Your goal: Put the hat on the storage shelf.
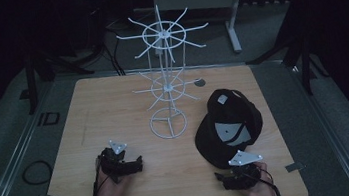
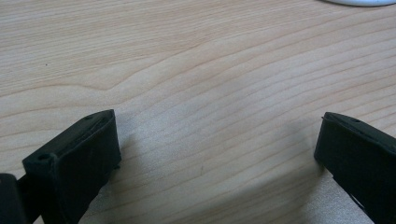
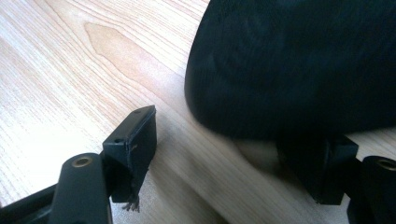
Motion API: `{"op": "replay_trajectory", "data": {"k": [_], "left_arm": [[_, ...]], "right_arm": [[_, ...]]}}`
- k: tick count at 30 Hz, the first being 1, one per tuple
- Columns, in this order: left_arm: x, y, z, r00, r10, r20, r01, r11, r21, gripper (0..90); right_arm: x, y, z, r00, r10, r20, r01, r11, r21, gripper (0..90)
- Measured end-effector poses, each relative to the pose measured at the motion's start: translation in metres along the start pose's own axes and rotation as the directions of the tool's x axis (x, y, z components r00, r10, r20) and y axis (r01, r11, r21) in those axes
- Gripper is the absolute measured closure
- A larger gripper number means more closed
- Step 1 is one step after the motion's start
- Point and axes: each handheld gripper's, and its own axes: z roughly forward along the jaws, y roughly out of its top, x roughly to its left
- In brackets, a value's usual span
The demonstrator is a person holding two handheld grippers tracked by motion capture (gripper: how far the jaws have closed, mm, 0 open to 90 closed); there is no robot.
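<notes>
Right gripper [image 1: 222, 178] first: we see it low at the near right of the wooden table [image 1: 113, 110], held in the person's right hand [image 1: 256, 188], its grey three-cornered plate catching the light, and just beyond it lies the black cap [image 1: 229, 126], brim toward us. From above, the jaws themselves are hard to read, dark against dark. Switch to the right gripper view and we get what the high view cannot give: the right gripper [image 3: 238, 140] with its jaws spread wide, nothing clamped, one jaw over bare wood and the other tucked at the near rim of the cap [image 3: 299, 65], which looms large and a little blurred across the upper right. Whether that jaw touches the fabric, we cannot tell. Over on the other side, we have the left gripper [image 1: 133, 164] resting at the near left of the table in the left hand [image 1: 112, 178], well apart from the cap. The left gripper view shows the left gripper [image 2: 217, 135] opened wide as well, only wood grain between its jaws, with a sliver of white at the top edge. The high view tells us what that sliver belongs to: the white wire rack [image 1: 165, 79], standing upright at the middle of the table on a ring base, with two tiers of spokes fanning out. It stands just left of the cap, between the two grippers and farther back.
</notes>
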Motion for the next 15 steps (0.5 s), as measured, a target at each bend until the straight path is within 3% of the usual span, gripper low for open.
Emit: {"op": "replay_trajectory", "data": {"k": [15], "left_arm": [[-0.0002, -0.0001, -0.0001, 1.0000, 0.003, 0.003, -0.003, 1.0000, 0.000, 0.1]], "right_arm": [[0.0006, 0.0017, 0.0008, 0.9999, 0.010, 0.009, -0.010, 1.000, 0.005, 28.8]]}}
